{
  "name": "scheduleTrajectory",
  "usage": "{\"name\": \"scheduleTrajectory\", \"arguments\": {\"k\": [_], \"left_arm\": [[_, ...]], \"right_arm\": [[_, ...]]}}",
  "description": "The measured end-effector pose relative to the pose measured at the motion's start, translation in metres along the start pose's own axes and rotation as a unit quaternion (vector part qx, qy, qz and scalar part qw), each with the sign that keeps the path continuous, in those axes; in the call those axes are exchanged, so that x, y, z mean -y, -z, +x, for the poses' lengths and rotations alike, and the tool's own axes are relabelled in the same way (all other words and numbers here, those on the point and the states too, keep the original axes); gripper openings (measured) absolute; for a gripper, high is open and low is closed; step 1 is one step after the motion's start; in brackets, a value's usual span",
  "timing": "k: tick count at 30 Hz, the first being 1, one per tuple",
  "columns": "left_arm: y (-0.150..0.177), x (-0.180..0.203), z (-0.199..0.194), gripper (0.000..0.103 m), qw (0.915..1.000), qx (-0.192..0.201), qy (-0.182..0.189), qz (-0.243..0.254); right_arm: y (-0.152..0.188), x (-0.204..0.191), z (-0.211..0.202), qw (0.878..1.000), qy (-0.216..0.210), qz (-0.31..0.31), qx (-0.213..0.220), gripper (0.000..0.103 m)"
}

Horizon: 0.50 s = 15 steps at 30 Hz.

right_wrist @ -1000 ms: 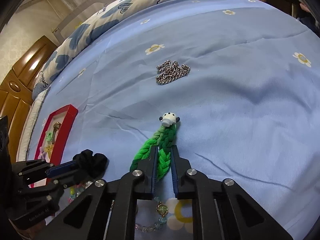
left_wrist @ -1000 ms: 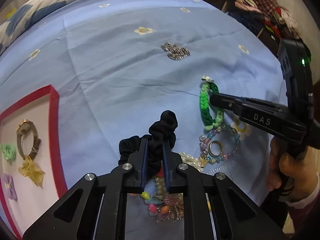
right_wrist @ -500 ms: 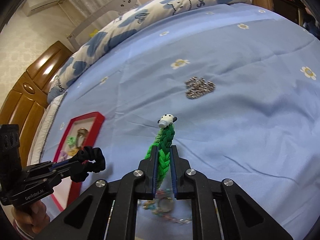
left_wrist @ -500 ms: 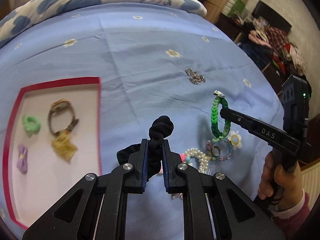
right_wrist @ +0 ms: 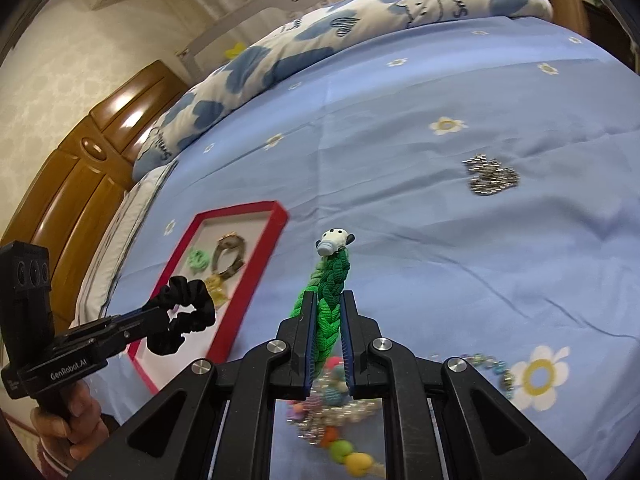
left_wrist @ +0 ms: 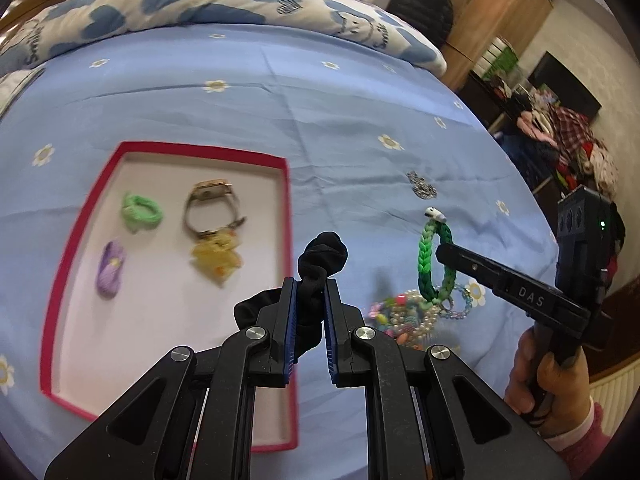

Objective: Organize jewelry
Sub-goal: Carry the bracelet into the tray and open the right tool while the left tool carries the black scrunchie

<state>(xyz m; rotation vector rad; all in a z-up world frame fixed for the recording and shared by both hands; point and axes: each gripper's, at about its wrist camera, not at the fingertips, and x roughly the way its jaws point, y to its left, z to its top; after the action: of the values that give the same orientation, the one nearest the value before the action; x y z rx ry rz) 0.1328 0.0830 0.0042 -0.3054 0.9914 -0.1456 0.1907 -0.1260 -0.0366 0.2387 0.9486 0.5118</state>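
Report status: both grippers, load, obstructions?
Left gripper shut on black scrunchie. Right gripper shut on green braided bracelet. Both lifted; red tray path unobstructed.

Both grippers' jaws clamped, aloft.

Left gripper [left_wrist: 310, 292] clamping black scrunchie [left_wrist: 322, 258], right gripper [left_wrist: 442, 250] holding green braided bracelet [left_wrist: 426, 256], red tray [left_wrist: 286, 200] beneath

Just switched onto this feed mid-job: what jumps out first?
Both grippers are loaded: the left gripper pinches a black scrunchie held above the bed by the red tray, and the right gripper holds a green braided bracelet. A heap of beaded jewelry lies on the blue sheet below them.
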Motion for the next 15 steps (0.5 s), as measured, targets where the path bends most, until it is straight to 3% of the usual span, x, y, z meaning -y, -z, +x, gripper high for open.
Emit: {"name": "scheduleTrajectory", "arguments": {"k": [15], "left_arm": [[0.016, -0.064, -0.024, 0.011, 0.9968, 0.019, -0.010, -0.078]], "right_arm": [[0.010, -0.065, 0.028, 0.998, -0.036, -0.046, -0.032, 0.011]]}}
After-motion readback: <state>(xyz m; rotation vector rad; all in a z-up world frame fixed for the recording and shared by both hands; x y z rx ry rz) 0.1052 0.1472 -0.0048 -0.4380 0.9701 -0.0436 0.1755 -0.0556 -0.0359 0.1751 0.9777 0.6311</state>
